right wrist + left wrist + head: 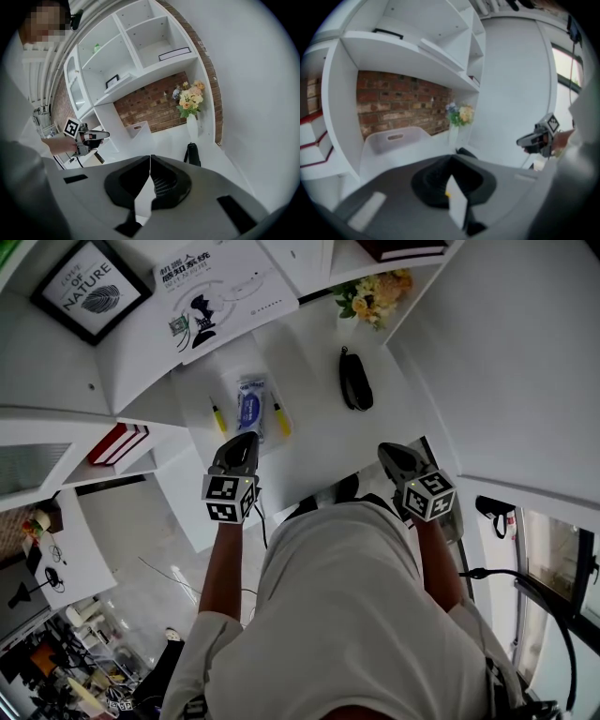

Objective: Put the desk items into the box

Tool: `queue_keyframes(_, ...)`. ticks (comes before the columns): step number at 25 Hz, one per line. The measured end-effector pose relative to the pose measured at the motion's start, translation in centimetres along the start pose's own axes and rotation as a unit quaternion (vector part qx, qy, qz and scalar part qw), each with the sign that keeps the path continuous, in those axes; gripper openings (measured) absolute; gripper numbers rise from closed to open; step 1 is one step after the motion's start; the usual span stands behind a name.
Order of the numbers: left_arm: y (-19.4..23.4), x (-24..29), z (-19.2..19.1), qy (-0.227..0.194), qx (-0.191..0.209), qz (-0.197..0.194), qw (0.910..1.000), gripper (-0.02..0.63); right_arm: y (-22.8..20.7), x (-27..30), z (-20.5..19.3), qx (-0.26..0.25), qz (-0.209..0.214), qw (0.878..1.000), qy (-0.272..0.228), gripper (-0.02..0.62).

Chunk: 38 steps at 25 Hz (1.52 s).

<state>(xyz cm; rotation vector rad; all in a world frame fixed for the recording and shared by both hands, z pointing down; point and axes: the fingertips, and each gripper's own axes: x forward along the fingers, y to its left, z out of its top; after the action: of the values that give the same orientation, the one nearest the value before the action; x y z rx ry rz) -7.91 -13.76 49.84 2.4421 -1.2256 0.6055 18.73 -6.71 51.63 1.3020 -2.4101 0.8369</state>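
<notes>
A white box (232, 395) stands at the back of the white desk (319, 442); it holds a blue-and-white packet (250, 405) between two yellow pens (217, 415). A black case (354, 379) lies on the desk to the right of the box. My left gripper (246, 437) hovers just in front of the box with its jaws shut; a small yellow speck shows at the jaw line in the left gripper view, and I cannot tell what it is. My right gripper (389, 451) hangs over the desk's near right edge, shut and empty, short of the case (192, 153).
A vase of flowers (375, 292) stands in the back right corner by the wall. Shelves rise above and left of the desk with a framed picture (89, 287), a white book (225, 292) and red books (117, 442). The person's body fills the near side.
</notes>
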Motion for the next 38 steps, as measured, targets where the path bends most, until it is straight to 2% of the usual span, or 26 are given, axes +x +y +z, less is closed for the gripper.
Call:
queue_keyframes(8,-0.3,-0.9,-1.9,0.015,0.015,-0.023,0.9995,0.003,1.6,0.9,-0.6,0.005,-0.014,1.0,-0.002,0.003)
queue_keyframes(16,-0.1,-1.5,-3.6,0.019,0.017,-0.043,0.9987,0.003,1.0,1.7,-1.0,0.01,-0.057,0.998,0.0,0.003)
queue_keyframes(20,-0.1,-2.0,-4.4,0.021,-0.001,-0.028,0.9994,0.003,-0.6,2.9,-1.1,0.014,-0.054,0.998,0.025,0.003)
queue_keyframes(25,0.0,-2.4,-4.8,0.022,-0.027,0.007,0.9994,0.003,-4.7,6.3,-1.0,0.016,-0.05,0.997,0.062,0.005)
queue_keyframes(29,-0.4,-2.8,-5.1,0.02,-0.058,0.041,0.9973,0.003,-8.0,9.6,-1.4,0.002,-0.046,0.994,0.103,0.087)
queue_keyframes(38,-1.8,-2.7,-6.1,0.026,-0.094,0.092,0.991,0.003,-14.0,16.1,-3.3,-0.027,-0.067,0.982,0.177,0.194)
